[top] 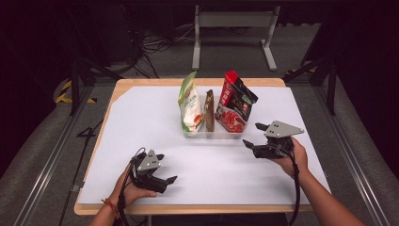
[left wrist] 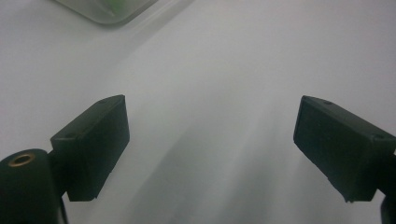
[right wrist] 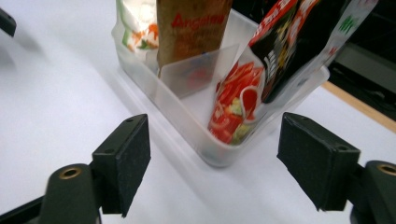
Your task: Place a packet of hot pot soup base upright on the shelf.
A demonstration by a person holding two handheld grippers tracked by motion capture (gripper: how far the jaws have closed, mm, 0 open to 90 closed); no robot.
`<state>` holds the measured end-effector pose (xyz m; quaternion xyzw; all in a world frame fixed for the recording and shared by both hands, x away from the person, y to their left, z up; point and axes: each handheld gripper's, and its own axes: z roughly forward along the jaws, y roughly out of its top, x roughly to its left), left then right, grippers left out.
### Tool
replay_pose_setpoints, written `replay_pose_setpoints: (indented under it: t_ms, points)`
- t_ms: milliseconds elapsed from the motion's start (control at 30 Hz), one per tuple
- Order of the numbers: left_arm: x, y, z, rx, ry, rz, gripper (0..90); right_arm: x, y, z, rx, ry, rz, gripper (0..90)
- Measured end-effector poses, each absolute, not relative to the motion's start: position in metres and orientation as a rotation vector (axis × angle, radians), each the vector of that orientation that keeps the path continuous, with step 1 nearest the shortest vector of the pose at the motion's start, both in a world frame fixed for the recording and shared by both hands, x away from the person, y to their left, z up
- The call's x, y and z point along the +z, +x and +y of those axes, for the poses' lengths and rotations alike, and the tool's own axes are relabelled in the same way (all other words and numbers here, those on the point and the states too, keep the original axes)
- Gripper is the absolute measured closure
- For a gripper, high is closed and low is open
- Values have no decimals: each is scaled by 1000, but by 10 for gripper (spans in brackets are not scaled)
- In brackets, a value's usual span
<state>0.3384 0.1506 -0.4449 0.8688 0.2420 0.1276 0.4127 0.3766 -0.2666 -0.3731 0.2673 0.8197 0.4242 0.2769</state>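
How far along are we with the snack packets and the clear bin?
Done, by the look of it: the green-white packet, brown packet and red packet stand in the clear bin. In hand: nothing; the right gripper is open beside the bin, the left gripper open over bare table. No loose packets left.

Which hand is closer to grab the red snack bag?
The right. The right gripper sits just beside the clear bin, fingers open and aimed at the red bag. The left gripper is farther back, facing bare table.
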Motion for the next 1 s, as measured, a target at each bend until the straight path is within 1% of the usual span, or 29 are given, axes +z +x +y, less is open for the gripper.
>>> replay_pose_setpoints:
  t_ms: [167,600,1000]
  points:
    - [-444,339,151,327,2183,605,112,-382,371,-270,1104,724,2219,225]
    - [-444,338,152,336,2185,606,111,-398,354,-282,1068,722,2223,204]
    - [-443,338,154,342,2175,611,111,-411,334,-299,1075,697,2210,209]
